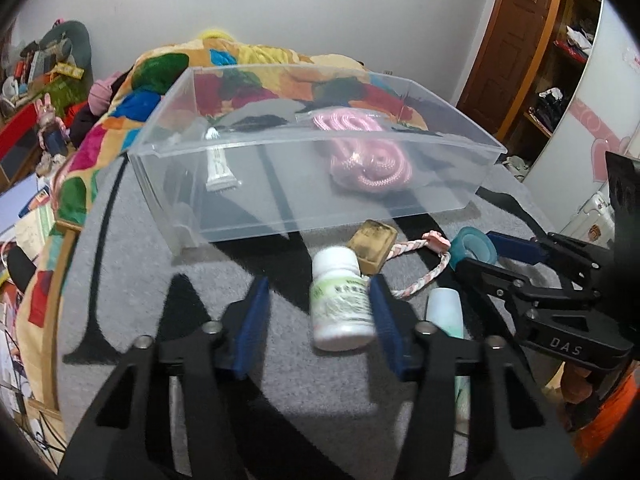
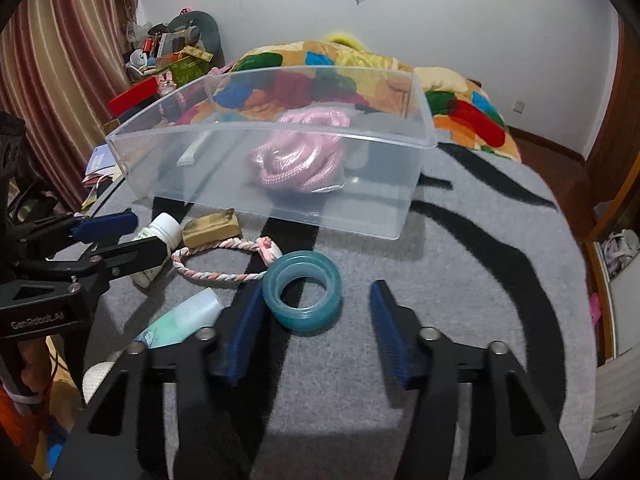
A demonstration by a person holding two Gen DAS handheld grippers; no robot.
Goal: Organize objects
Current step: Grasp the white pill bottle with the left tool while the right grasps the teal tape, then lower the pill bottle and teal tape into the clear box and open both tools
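Note:
A clear plastic bin (image 1: 436,204) (image 2: 280,204) stands on the grey striped blanket and holds a pink rope coil (image 1: 370,166) (image 2: 298,160) and a white tube (image 1: 218,168). My left gripper (image 1: 320,320) is open around a lying white pill bottle (image 1: 340,304) (image 2: 162,230), which touches its right pad. My right gripper (image 2: 316,320) (image 1: 476,252) is open, and a teal tape roll (image 2: 303,292) (image 1: 474,246) lies between its fingers near the left pad. A tan block (image 1: 372,246) (image 2: 212,228), a braided pink-white loop (image 1: 416,270) (image 2: 218,268) and a pale green tube (image 1: 446,312) (image 2: 180,320) lie nearby.
A colourful quilt (image 2: 460,116) is heaped behind the bin. A cluttered side table (image 2: 168,60) stands at the back left, a wooden door and shelves (image 1: 560,60) at the right. The blanket's right half (image 2: 480,260) carries black stripes.

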